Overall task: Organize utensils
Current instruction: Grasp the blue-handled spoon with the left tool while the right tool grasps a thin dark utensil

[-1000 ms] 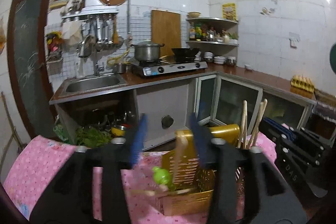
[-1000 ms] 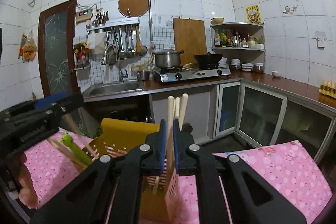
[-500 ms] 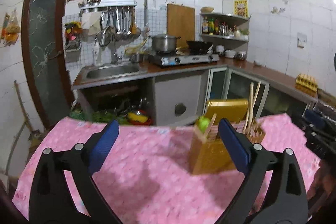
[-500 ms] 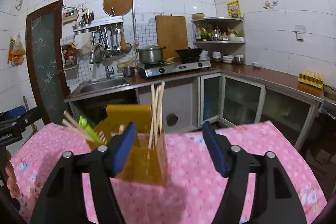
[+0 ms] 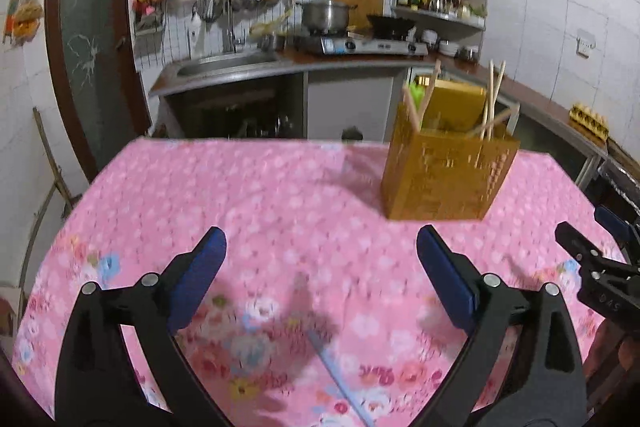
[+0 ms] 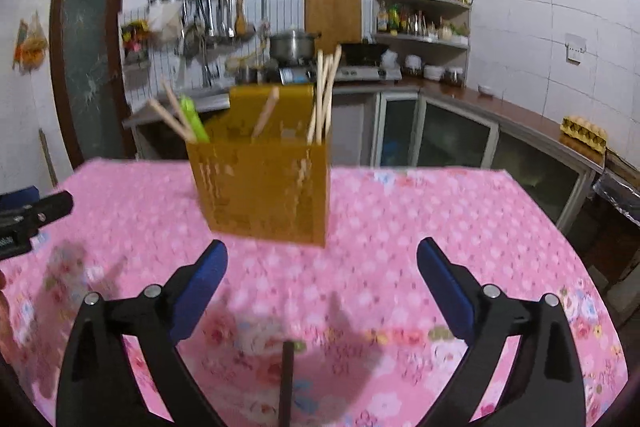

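1. Left wrist view: the left gripper (image 5: 318, 249), half a second ago close to the yellow utensil holder (image 5: 448, 175), now sits well back from it with jaws spread wide and empty. The holder stands upright on the far right of the pink tablecloth (image 5: 240, 195), with chopsticks (image 5: 491, 99) and a green utensil (image 5: 418, 95) inside. A blurred blue stick (image 5: 340, 379) lies near, below the jaws.

2. Right wrist view: the right gripper (image 6: 322, 261), a second ago pinching chopsticks, is spread open, empty and pulled back. The holder (image 6: 260, 187) stands at centre, far of it. A dark stick (image 6: 286, 383) lies near. Judging by this, the chopsticks are stowed and the near sticks probably remain.
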{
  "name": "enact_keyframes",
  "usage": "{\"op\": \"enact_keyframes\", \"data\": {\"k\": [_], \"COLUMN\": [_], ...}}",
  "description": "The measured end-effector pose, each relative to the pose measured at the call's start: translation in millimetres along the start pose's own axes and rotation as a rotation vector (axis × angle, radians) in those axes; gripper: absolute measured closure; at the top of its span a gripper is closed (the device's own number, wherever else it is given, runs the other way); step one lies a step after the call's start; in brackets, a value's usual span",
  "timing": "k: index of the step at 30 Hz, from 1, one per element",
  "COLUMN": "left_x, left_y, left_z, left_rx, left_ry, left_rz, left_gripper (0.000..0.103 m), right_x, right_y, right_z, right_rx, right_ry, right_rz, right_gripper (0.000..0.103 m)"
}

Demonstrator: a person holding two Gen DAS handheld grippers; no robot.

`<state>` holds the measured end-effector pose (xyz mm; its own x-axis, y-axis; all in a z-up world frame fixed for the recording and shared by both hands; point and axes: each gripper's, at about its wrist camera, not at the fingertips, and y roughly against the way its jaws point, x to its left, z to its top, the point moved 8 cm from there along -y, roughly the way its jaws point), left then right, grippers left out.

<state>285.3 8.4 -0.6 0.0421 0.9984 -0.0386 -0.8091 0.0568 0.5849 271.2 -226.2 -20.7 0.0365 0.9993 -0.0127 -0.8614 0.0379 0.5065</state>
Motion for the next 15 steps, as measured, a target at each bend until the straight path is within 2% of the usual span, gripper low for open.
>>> {"op": "enact_keyframes", "data": {"k": [5,7,9,12,15], "left_x": [6.6,8.5,7.4,6.2,4.2], "left_y": [-28.5,-40.3,-54.2,-66.2,-68.2], "left_z": [-31.8,-43.3,-57.1,-75.1,-89.7], "left_rx": [0.108,0.160,0.229,0.318,0.377], "left_ry": [0.009,0.017,0.019,0.028,0.042], "left_rz": [0.017,0.019,-0.001,-0.020,-0.044], "left_gripper": [0.012,0.021,0.035,0.047,0.051], "right_x": [-2.0,-4.0,-8.0,-10.7,-5.3], "right_y": [-16.6,-25.7,-34.3,-45.3,-52.2], "right_z": [-23.4,-33.5,-42.6,-56.3,-69.1], "right_rx": [0.080,0.122,0.160,0.227,0.281], "right_ry": [0.001,0.002,0.001,-0.020,-0.005], "right_rz": [-0.032,-0.047,-0.074,-0.066,-0.053], "right_gripper": [0.009,0.009,0.010,0.011,0.024]}}
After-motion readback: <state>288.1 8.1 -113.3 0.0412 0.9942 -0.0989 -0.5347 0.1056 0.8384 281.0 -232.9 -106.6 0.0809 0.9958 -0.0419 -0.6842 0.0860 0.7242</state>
